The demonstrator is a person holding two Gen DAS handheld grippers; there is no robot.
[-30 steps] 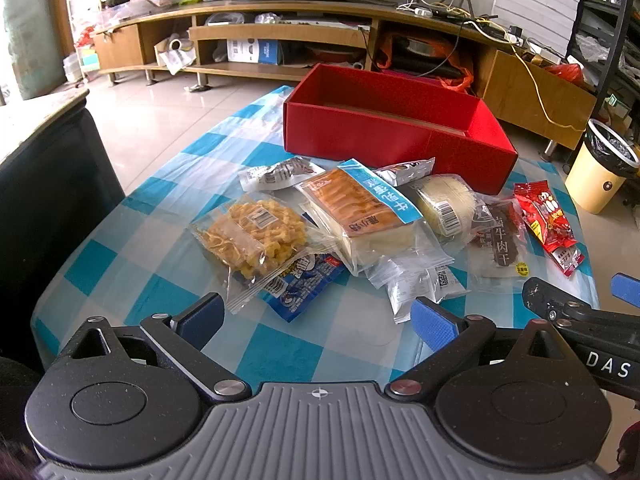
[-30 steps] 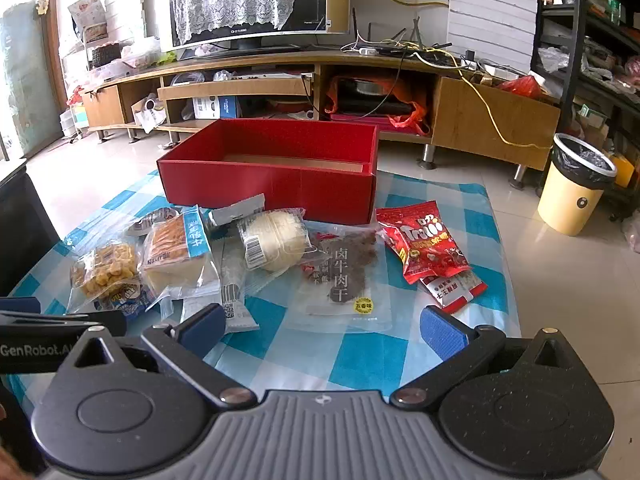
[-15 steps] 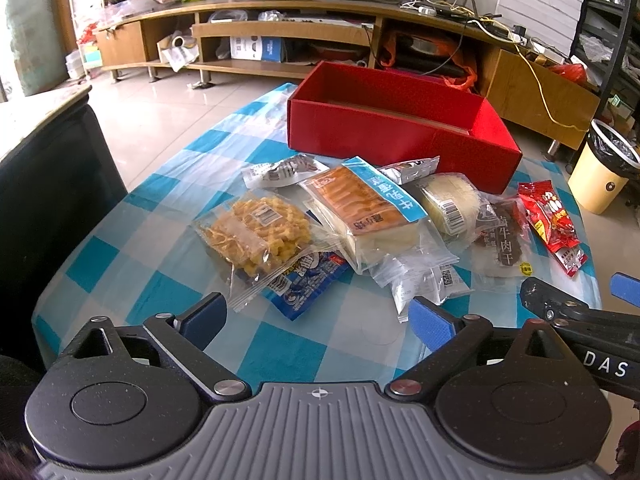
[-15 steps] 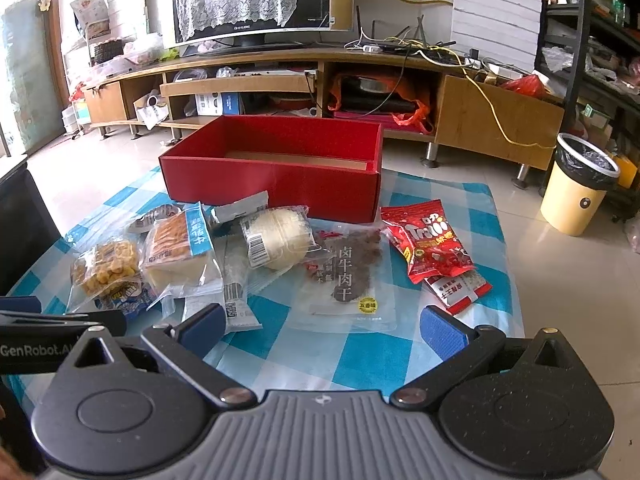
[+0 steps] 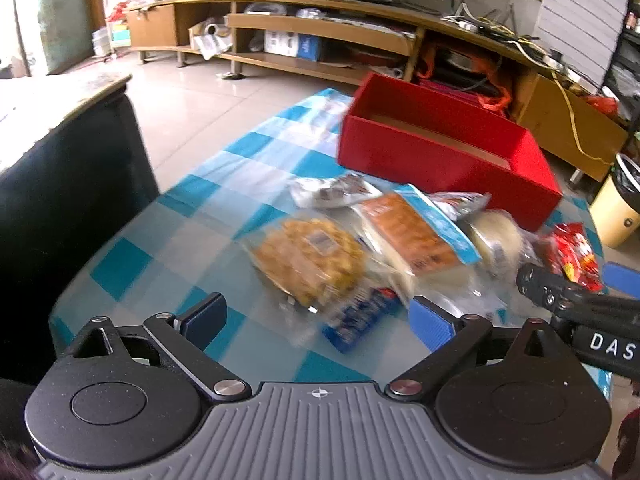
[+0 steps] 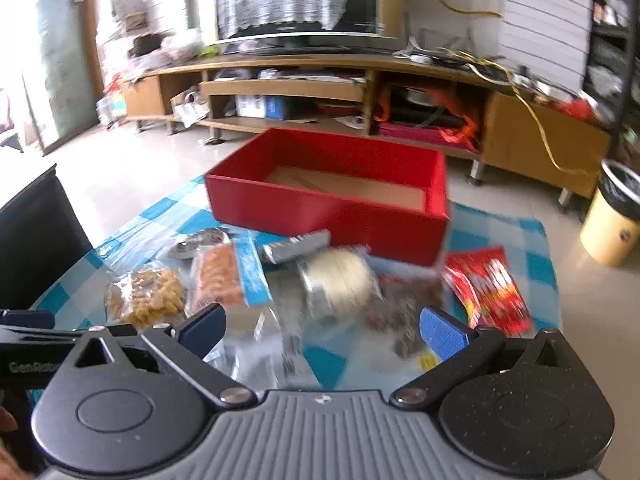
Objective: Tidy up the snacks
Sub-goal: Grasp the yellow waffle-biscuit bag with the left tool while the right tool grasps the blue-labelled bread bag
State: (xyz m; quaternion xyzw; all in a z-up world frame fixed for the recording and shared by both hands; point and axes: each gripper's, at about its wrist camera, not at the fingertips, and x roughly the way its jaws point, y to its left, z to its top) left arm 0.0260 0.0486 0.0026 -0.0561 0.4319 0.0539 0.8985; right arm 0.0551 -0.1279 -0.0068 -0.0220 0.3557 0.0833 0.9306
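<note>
You had both the left gripper (image 5: 316,316) and right gripper (image 6: 322,330) with jaws wide and empty, the snack packets (image 6: 336,280) heaped just ahead, the red box (image 6: 332,204) beyond; overlapping slippery wrappers risked double pickups.

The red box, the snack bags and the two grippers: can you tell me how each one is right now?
red box: open on top, no snacks seen inside.
yellow snack bag: lying flat on the table, sealed.
orange cracker pack: lying on the pile, not picked up.
round white bun pack: lying in front of the box.
red snack bag: flat on the cloth.
left gripper: open, holding nothing.
right gripper: open, holding nothing.
</note>
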